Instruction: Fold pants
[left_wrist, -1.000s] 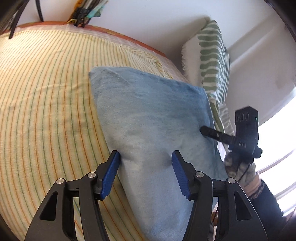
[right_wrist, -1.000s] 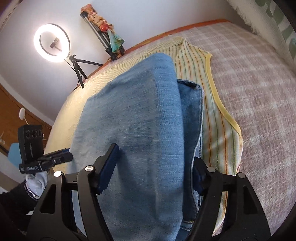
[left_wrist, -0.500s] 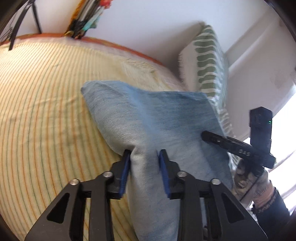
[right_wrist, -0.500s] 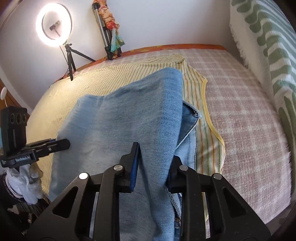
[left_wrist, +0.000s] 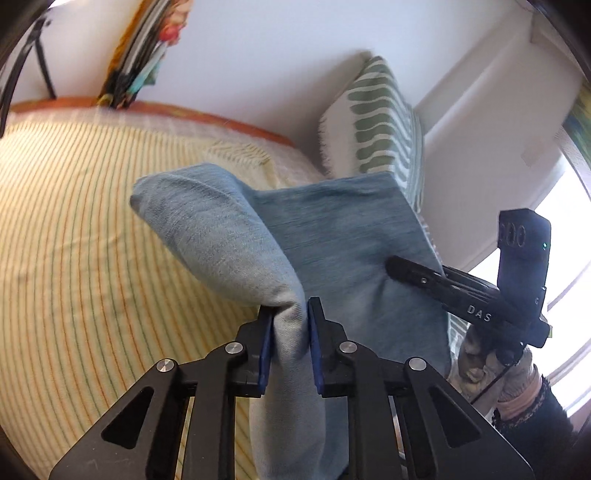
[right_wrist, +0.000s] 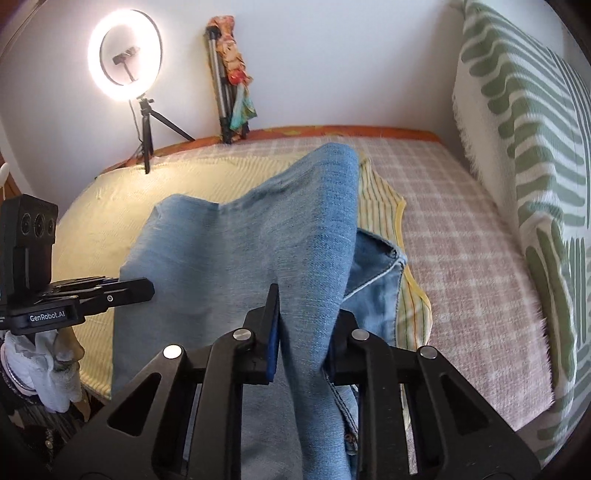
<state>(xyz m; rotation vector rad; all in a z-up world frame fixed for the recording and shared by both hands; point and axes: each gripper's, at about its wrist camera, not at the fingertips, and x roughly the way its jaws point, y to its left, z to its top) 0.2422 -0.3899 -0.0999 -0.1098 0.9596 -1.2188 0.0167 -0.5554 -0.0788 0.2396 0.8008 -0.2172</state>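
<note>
Light blue jeans (left_wrist: 332, 251) are folded over and lifted off the bed. My left gripper (left_wrist: 289, 314) is shut on one edge of the folded jeans, the cloth bunched between its blue pads. My right gripper (right_wrist: 306, 314) is shut on the other edge of the jeans (right_wrist: 236, 251); its right pad is hidden behind the denim. The cloth hangs between the two grippers above the striped yellow bedspread (left_wrist: 74, 240). Each gripper shows in the other's view, the right one (left_wrist: 461, 295) and the left one (right_wrist: 74, 299).
The bed has a yellow striped spread (right_wrist: 110, 206) and a pink checked blanket (right_wrist: 461, 240). A green and white patterned pillow (right_wrist: 535, 147) stands at the right. A ring light (right_wrist: 125, 59) on a tripod and a folded tripod (right_wrist: 225, 92) stand by the far wall.
Both grippers closed on the edges of the jeans, then raised them. The folded denim has come up off the bedspread and now hangs between the two grippers.
</note>
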